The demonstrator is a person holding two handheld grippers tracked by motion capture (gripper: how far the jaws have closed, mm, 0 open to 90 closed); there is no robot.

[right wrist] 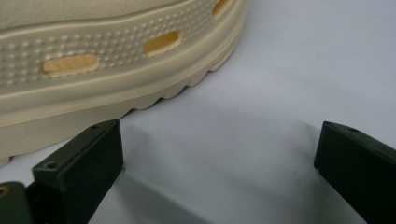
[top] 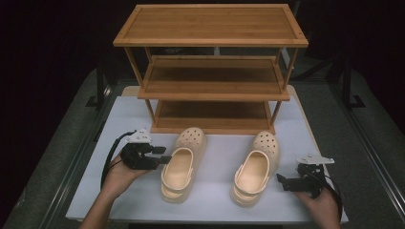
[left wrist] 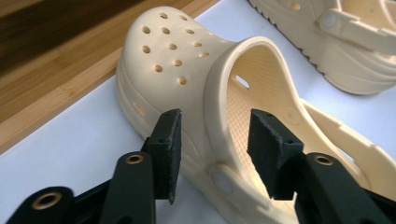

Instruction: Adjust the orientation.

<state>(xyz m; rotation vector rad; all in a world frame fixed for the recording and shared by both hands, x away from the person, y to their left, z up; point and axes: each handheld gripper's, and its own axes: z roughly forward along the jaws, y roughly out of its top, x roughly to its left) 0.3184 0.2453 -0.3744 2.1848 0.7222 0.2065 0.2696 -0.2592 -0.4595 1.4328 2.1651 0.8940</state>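
The left clog (top: 180, 167) lies on the white table (top: 95, 191), just near the rack (top: 210, 81). The left gripper (top: 165, 156) straddles its side wall, jaws released, not pinching. The right clog (top: 255, 167) lies beside the right gripper (top: 281, 180), whose jaws gape empty.

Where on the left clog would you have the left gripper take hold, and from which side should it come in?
Grip the side wall of the left clog at the foot opening, coming in from its outer side. That wall is a thin upright rim, and the left gripper already straddles it, one jaw outside, one inside. The rounded toe looks too broad.
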